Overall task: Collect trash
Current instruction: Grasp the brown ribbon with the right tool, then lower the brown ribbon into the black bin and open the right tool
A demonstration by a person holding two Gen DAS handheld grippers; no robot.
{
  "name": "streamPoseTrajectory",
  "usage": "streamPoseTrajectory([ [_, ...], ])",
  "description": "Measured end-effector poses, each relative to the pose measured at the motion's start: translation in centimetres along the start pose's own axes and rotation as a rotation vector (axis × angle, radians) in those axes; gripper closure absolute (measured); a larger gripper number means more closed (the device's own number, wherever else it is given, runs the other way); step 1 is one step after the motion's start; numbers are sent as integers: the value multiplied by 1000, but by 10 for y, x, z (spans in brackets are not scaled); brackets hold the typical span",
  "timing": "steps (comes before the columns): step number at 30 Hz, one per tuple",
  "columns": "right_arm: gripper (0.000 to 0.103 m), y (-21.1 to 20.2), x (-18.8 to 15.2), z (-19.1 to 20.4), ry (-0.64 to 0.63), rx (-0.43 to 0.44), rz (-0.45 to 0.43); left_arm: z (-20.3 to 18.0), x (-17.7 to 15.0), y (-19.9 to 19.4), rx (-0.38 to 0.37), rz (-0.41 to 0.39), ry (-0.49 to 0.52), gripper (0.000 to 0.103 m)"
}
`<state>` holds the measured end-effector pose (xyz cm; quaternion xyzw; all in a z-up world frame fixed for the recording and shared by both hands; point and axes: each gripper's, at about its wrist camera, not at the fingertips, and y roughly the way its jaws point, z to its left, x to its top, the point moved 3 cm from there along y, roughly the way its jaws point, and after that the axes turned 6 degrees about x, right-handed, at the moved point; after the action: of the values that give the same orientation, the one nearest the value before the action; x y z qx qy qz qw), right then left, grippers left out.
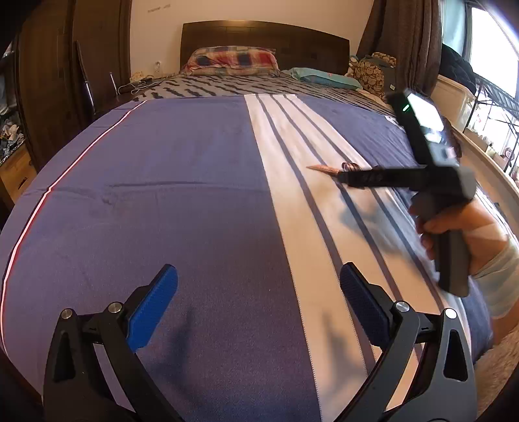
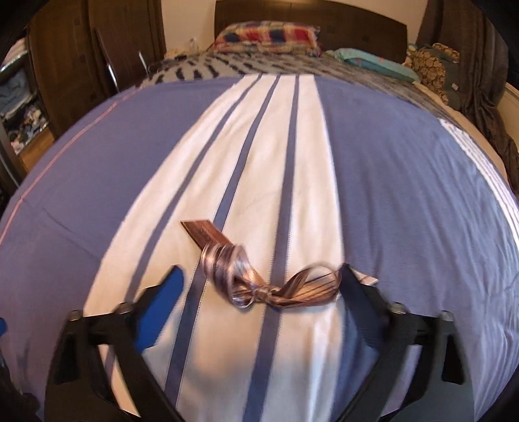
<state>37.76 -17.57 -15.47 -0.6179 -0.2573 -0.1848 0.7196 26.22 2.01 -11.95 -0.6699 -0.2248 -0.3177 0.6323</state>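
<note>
Both wrist views look down the bed (image 1: 162,194) toward its headboard (image 2: 311,19); the right sits nearer

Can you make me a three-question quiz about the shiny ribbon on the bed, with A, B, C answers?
1. Where does the ribbon bow lie?
A. on the white striped band of the bedspread
B. on the plaid pillow
C. on the floor

2. What colour are the pads on the left hand-held gripper?
A. red
B. blue
C. yellow

3. What is the right hand-held gripper doing?
A. squeezing the bow
C. standing open around the bow
B. shut with nothing inside

Answers: 1 A, white cloth with blue stripes lies under the bow. 2 B, both pads are blue. 3 C, its fingers stand either side of the bow, not pressing.
</note>
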Motion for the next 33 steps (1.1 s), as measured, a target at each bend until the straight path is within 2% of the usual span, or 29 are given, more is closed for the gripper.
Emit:
streamPoseTrajectory([
  [3,71,1,-2,1,-15,5,-5,-2,2,-7,-4,-9,-2,8],
  [4,88,-1,-2,1,-17,13,-7,-3,2,-10,-5,-12,-1,8],
  [5,95,-8,-4,1,-20,25,-9,-5,2,-14,-7,-17,2,8],
  [10,98,-42,-20,5,-56,35,-49,-14,-1,-29,-25,-28,10,8],
  [14,98,-94,-44,9,-61,84,-112,-28,-7,-47,-55,-40,26,8],
  [20,98,-164,-79,12,-68,107,-205,-49,-20,-78,-109,-73,49,8],
  [27,98,-235,-151,10,-72,119,-272,-75,-53,-113,-169,-80,75,9],
  [33,98,-253,-213,11,-57,136,-252,-91,-93,-136,-213,-66,96,9],
])
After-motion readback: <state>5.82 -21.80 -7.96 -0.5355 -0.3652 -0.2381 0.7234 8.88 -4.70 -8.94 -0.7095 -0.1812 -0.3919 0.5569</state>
